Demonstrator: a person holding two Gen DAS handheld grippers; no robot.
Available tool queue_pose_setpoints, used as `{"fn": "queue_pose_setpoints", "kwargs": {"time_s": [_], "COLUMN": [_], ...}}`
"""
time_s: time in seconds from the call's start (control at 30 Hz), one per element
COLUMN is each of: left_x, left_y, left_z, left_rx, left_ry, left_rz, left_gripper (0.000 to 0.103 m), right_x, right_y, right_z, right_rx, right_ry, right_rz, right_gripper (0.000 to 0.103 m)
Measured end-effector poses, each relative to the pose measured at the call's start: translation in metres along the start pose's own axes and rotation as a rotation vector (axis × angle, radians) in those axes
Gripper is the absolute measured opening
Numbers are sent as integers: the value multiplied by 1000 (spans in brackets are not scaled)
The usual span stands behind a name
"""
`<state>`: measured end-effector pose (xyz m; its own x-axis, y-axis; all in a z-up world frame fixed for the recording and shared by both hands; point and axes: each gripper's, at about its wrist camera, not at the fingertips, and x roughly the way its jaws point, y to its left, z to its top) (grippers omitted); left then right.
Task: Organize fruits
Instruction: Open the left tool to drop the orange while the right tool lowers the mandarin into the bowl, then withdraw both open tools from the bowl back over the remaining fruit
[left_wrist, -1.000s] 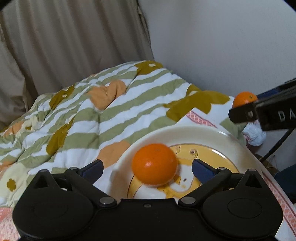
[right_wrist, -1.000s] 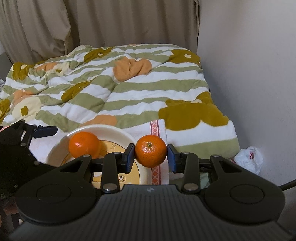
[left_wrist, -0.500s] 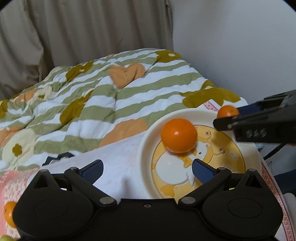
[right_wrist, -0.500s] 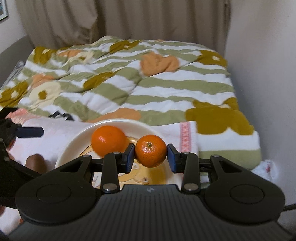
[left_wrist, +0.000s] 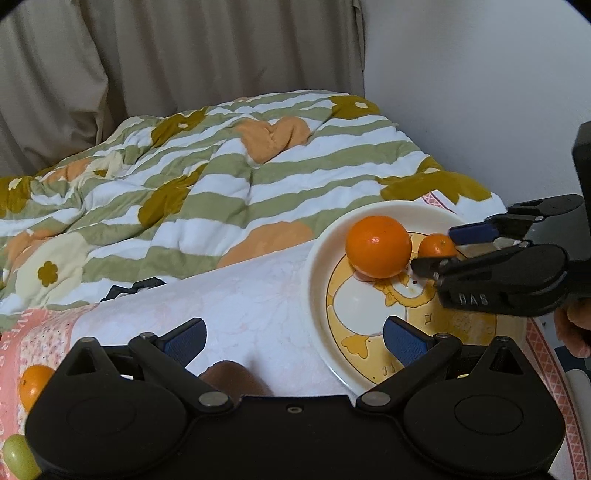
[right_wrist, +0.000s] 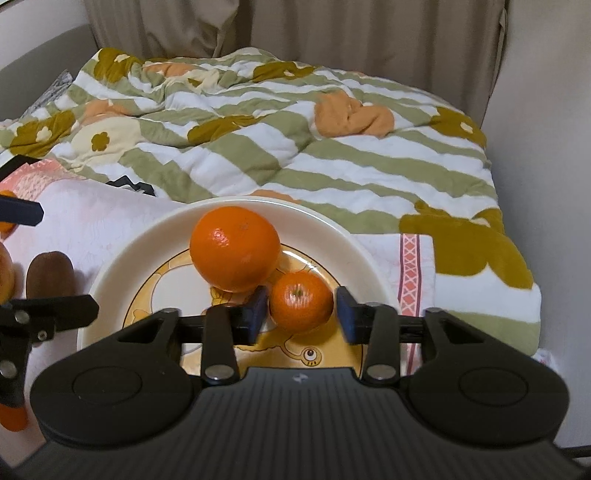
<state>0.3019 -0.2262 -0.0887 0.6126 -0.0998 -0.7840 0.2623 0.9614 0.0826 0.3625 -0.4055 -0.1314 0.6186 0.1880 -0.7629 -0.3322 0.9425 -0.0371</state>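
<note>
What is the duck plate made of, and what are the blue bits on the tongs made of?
The plate looks like glazed ceramic, though it could be hard plastic: its cream rim is smooth and slightly shiny, with a printed duck picture.

The blue pads on the left tongs look like matte rubber or soft plastic, with a fine ridged texture for grip. The pictures alone can't confirm either material.

- big round orange (right_wrist: 234, 247): glossy, finely dimpled peel
- cream plate with yellow cartoon print (right_wrist: 373, 266): smooth, glazed-looking
- striped green-and-white quilt (right_wrist: 258, 147): soft matt cloth
- black right hand-held gripper (right_wrist: 300, 314): matt plastic, ribbed body
</note>
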Motion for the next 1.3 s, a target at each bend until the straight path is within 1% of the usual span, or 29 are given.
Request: {"fn": "queue_pose_setpoints", "kwargs": {"time_s": [0.03, 0.1, 0.17, 0.27, 0.47, 0.53, 0.63, 0.77, 0.83, 1.0, 1.1, 1.3], "left_x": [-2, -6, -10, -17, -41, -50, -65, -91, -104, -143, -163, -202], "left_y": [1, 1, 0, -2, -5, -4, -4, -4, -5, -4, -4, 8], "left_z": [0, -1, -2, -4, -8, -10, -13, -21, -25, -42, -54, -83], "left_rx": [-2, -6, -5, 0, 9, 1, -16, -44, -55, -102, -122, -158], "left_ry": [-2, -6, -10, -18, -57, -65, -83, -116, -133, -186, -208, -228], "left_rz": [0, 2, 11, 18, 31, 31, 27, 27, 32, 18, 33, 81], "left_gripper": [103, 103, 103, 103, 103, 103, 103, 103, 103, 103, 103, 103], "right_x": [-4, -11, -17, -23, -45, -54, -72, -102, -118, -162, -185, -220], "right_y": [1, 4, 5, 3, -3, -4, -5, -3, 1, 13, 25, 54], "right_z": [-1, -2, -4, -4, -5, -4, -6, -11, -13, -22, -28, -38], "right_rx": [-8, -16, -18, -15, 46, 67, 102, 140, 147, 141, 127, 95], "right_ry": [-14, -40, -54, -44, -54, -40, -33, -45, -50, -80, -101, -129], "right_rz": [3, -2, -12, -31, -37, -55, -60, -59, -63, -70, -70, -32], "right_gripper": [87, 103, 103, 103, 103, 103, 103, 103, 103, 103, 103, 103]}}
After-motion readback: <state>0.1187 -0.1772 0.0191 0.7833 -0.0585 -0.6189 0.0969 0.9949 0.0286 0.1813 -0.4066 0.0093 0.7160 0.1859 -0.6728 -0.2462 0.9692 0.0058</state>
